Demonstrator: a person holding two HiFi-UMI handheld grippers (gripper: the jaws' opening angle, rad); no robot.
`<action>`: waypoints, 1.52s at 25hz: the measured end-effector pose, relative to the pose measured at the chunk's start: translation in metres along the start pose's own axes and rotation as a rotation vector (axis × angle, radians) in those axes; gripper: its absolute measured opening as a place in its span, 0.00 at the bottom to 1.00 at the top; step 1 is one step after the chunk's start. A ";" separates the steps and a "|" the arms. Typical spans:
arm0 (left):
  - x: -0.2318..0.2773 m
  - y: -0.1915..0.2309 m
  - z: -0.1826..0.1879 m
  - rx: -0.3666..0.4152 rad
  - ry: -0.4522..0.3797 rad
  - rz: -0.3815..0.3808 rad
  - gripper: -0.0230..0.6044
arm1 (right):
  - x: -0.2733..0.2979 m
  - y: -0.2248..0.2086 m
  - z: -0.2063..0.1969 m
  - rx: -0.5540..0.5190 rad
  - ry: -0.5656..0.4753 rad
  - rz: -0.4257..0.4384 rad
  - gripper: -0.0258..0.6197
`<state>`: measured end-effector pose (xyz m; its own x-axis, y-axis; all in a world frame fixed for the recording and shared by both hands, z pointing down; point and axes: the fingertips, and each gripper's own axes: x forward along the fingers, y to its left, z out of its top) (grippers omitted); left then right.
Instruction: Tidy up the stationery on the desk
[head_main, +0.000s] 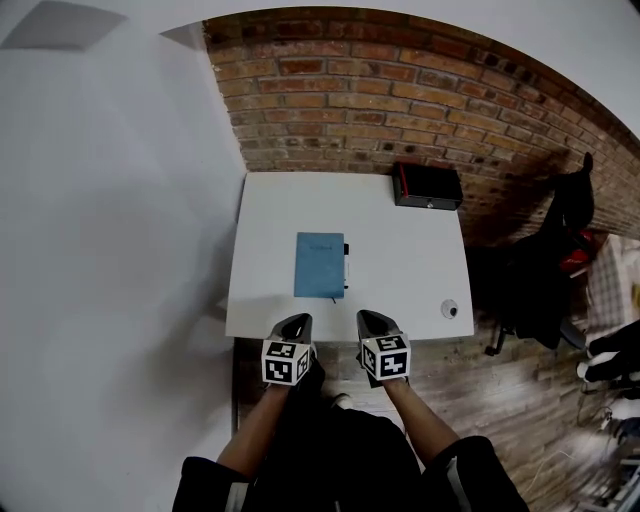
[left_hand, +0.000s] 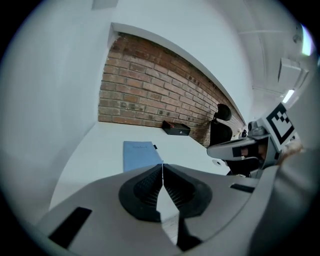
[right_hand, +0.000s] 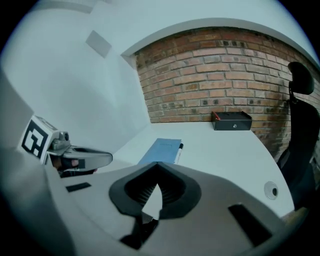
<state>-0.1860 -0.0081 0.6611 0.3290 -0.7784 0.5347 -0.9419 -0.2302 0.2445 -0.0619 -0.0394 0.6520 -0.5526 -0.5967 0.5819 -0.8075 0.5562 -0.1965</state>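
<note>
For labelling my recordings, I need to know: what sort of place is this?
Probably an office or study corner: a white desk against a brick wall, a blue notebook and pen on it, a black office chair beside it.

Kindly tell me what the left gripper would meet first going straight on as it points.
Probably the flat blue notebook on the white desk, ahead of the left gripper; depth is uncertain.

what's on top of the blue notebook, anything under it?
Nothing is on top of the blue notebook; its cover is bare. A pen lies along its right edge, not on it. The notebook lies flat on the white desk, so anything beneath is covered.
</note>
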 end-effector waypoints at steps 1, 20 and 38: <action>-0.007 -0.006 -0.001 0.004 -0.011 0.006 0.07 | -0.010 0.003 -0.001 -0.002 -0.015 0.000 0.07; -0.108 -0.073 -0.041 0.075 -0.074 0.034 0.06 | -0.123 0.050 -0.043 -0.110 -0.143 -0.015 0.07; -0.115 -0.075 -0.058 0.054 -0.061 0.047 0.06 | -0.130 0.058 -0.054 -0.099 -0.129 0.015 0.07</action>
